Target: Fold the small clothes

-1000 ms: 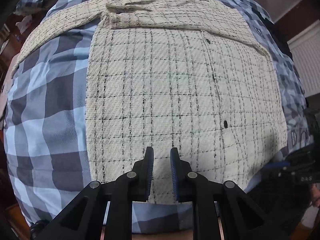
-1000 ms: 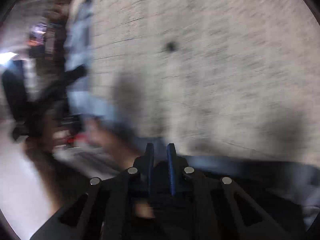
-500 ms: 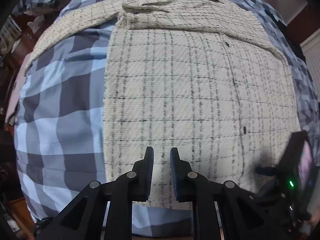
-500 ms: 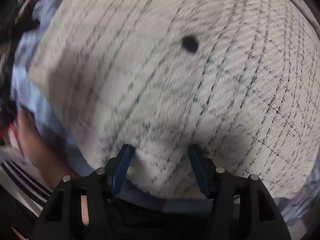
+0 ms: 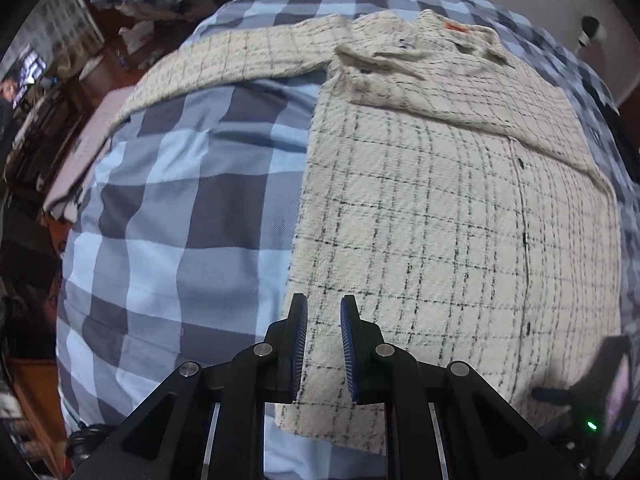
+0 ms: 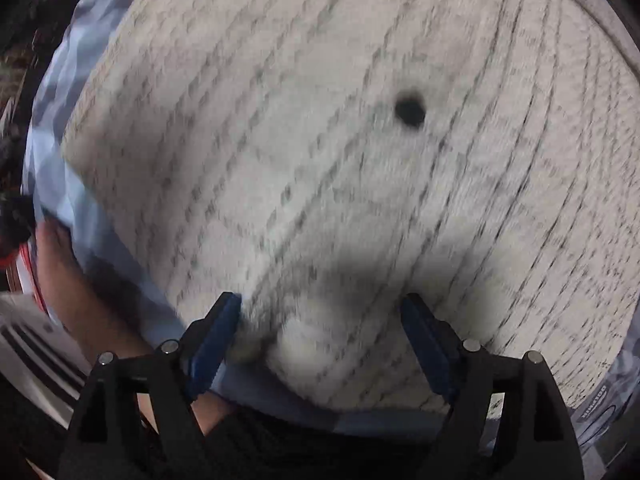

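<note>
Woven cream shirt (image 5: 440, 208), soft, light, limp: take the hem under right gripper (image 6: 320, 340), jaws just opened wide, empty; left gripper (image 5: 323, 344) jaws narrow, empty.

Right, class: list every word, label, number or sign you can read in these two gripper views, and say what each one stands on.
Nothing here can be read.
Orange neck label on the cream checked shirt: too small and blurred.
Dark mark near the collar: unreadable.
Printed oval logo on the grey fabric at the lower right edge of the right wrist view: blurred.
</note>
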{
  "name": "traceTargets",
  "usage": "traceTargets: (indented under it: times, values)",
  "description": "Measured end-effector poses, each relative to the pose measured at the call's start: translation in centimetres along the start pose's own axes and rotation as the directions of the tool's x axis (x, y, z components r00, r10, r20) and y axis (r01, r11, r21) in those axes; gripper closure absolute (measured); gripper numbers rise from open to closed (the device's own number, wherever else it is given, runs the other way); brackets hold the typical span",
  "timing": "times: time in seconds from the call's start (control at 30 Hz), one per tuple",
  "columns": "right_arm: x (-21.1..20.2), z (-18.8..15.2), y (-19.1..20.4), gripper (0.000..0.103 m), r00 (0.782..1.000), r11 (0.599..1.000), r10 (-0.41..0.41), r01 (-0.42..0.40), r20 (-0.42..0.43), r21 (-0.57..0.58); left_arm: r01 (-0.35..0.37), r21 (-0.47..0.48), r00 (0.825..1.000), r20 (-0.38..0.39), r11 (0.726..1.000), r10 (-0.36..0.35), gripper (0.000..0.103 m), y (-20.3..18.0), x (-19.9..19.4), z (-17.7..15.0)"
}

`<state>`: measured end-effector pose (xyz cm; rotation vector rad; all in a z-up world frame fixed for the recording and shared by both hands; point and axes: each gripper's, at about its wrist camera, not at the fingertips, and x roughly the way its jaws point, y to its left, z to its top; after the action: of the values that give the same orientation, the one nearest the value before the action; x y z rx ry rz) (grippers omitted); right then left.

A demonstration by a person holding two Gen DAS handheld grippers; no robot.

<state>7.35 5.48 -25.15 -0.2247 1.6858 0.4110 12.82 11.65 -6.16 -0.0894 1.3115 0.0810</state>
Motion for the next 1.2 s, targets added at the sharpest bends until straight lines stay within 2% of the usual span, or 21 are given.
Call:
traceTargets:
  times: [0.07,0.13,0.17,0.23,0.27,0.3,0.33,0.37,0.4,0.43,0.5,0.53,0.63,0.7,0.77,0.83,1.0,1.1,1.2]
  values:
    - [-1.5,-0.1,0.2,0.023,0.999,1.0,0.019,-0.019,0.04,-0.011,0.038,-0.032,0.999,-0.027,0.999,-0.039,0.087,0.6,0.2,0.5]
    - [-3.9,0.8,0.0,0.023,0.991,1.0,0.0,0.0,0.137,-0.004,0.12,-0.092,0.992,-0.037,0.989,-0.124,0.087,1.8,0.5,1.5]
    - [-5.1,1.4,-0.3,0.023,0.982,1.0,-0.023,0.023,0.187,0.006,0.183,-0.129,0.982,-0.032,0.975,-0.188,0.087,2.6,0.6,2.0]
    - [-7.2,3.1,-1.6,0.023,0.953,0.997,-0.074,0.062,0.293,0.049,0.299,-0.23,0.95,-0.013,0.926,-0.31,0.086,4.7,1.2,3.0]
    - [-7.9,3.9,-2.5,0.023,0.936,0.995,-0.089,0.068,0.34,0.072,0.315,-0.28,0.944,-0.008,0.907,-0.33,0.085,6.1,1.5,3.6]
    - [-8.2,4.9,-3.7,0.023,0.918,0.992,-0.107,0.072,0.382,0.104,0.309,-0.302,0.945,-0.008,0.902,-0.326,0.078,6.9,1.7,3.9]
    - [-8.9,5.6,-5.2,0.023,0.904,0.987,-0.129,0.078,0.407,0.14,0.299,-0.331,0.948,-0.008,0.895,-0.319,0.062,8.3,2.0,4.6]
    - [-9.6,5.5,-6.8,0.023,0.892,0.981,-0.148,0.079,0.428,0.175,0.292,-0.36,0.95,0.0,0.886,-0.313,0.051,10.1,2.4,5.5]
    - [-10.6,5.3,-9.3,0.023,0.875,0.977,-0.156,0.068,0.458,0.202,0.286,-0.385,0.952,0.012,0.878,-0.305,0.029,11.5,2.6,6.1]
    - [-10.9,5.2,-10.3,0.023,0.864,0.976,-0.154,0.056,0.48,0.212,0.274,-0.422,0.957,0.031,0.864,-0.288,0.02,13.7,2.8,7.1]
    - [-13.0,4.8,-12.1,0.023,0.85,0.974,-0.145,0.032,0.507,0.225,0.254,-0.486,0.964,0.059,0.836,-0.259,0.02,17.8,3.4,8.8]
    - [-14.6,3.4,-14.0,0.023,0.847,0.973,-0.145,0.028,0.511,0.229,0.256,-0.522,0.965,0.08,0.814,-0.251,0.02,20.6,3.9,10.1]
    - [-16.1,2.6,-16.7,0.023,0.845,0.971,-0.131,0.003,0.519,0.239,0.238,-0.58,0.971,0.126,0.779,-0.203,0.019,26.4,5.1,13.2]
    - [-17.6,2.0,-18.5,0.023,0.849,0.968,-0.125,-0.009,0.513,0.251,0.2,-0.621,0.98,0.131,0.758,-0.152,0.018,30.3,6.7,15.1]
    - [-17.6,2.1,-18.7,0.023,0.863,0.966,-0.118,-0.016,0.491,0.26,0.13,-0.698,0.991,0.082,0.704,-0.102,0.018,34.4,9.5,16.7]
    - [-17.7,2.1,-18.8,0.023,0.865,0.963,-0.11,-0.028,0.49,0.266,0.123,-0.75,0.992,0.07,0.65,-0.107,0.018,37.2,11.9,17.6]
    - [-16.8,2.9,-18.3,0.023,0.861,0.952,-0.165,0.011,0.481,0.306,0.228,-0.794,0.972,0.157,0.563,-0.172,0.018,40.1,15.9,19.4]
    - [-16.5,3.4,-18.1,0.023,0.857,0.947,-0.205,0.053,0.473,0.316,0.27,-0.838,0.959,0.193,0.474,-0.206,0.018,40.8,17.9,19.8]
    - [-16.3,3.7,-17.6,0.023,0.845,0.944,-0.25,0.104,0.472,0.312,0.286,-0.838,0.956,0.214,0.464,-0.201,0.021,41.2,18.2,20.4]
